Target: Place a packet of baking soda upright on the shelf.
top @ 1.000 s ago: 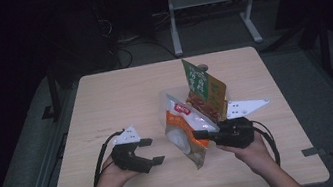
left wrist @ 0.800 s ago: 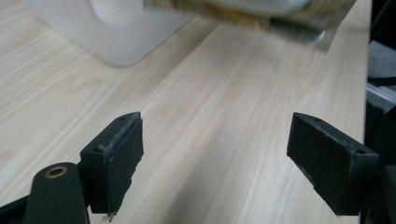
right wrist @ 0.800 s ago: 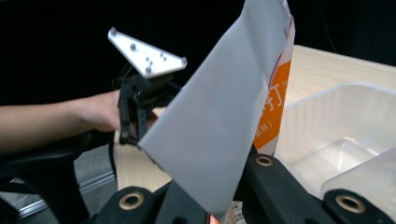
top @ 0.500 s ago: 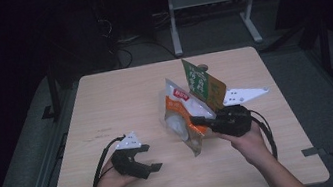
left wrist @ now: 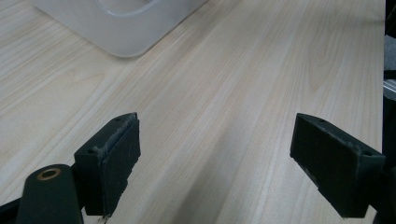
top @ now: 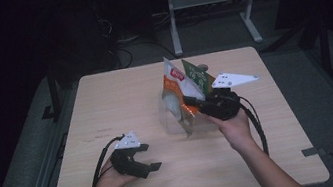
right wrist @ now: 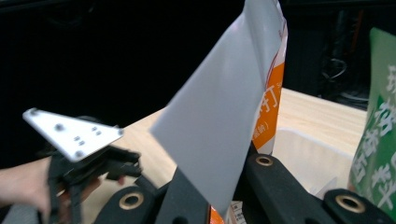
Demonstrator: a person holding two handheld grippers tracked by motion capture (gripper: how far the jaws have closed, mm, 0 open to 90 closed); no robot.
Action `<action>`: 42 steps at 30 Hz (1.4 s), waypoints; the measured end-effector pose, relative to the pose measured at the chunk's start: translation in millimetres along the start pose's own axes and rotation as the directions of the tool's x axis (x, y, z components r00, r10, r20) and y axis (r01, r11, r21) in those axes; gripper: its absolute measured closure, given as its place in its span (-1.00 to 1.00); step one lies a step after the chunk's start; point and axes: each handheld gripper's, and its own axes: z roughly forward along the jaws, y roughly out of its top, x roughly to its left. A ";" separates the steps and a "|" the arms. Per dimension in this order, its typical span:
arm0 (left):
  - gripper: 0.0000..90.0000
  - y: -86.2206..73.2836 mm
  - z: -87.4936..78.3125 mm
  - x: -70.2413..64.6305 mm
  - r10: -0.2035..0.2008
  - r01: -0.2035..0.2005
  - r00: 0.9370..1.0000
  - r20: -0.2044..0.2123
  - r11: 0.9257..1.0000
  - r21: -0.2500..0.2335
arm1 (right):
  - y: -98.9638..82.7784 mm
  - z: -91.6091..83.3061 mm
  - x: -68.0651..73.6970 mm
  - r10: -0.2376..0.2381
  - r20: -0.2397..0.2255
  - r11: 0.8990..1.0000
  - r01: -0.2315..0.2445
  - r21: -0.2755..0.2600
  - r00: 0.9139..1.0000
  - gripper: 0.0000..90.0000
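From above, the right gripper is clamped on the orange-and-white snack bag, held upright just ahead of its jaws, long axis vertical, top pointing up. A green bag stands just behind. The clear container beneath is hard to make out.

Along the right gripper's jaws, the bag's silver back hides its print and base.

Along the left gripper, jaws stand wide apart, holding nothing.
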 end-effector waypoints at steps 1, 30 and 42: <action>-0.65 0.0 0.0 0.0 0.000 0.000 1.000 0.000 1.000 0.000 | 0.0 0.0 0.0 0.000 0.000 1.000 0.000 0.000 1.000 1.00; -0.65 -0.7 0.1 -0.9 0.002 -0.003 1.000 0.015 1.000 0.006 | -10.4 53.6 -24.9 -0.043 0.139 0.997 0.033 0.071 0.989 1.00; -0.65 -1.2 2.4 -1.8 0.003 -0.003 1.000 0.024 1.000 0.021 | -27.5 62.4 -30.5 -0.033 0.138 0.994 0.018 0.107 0.990 1.00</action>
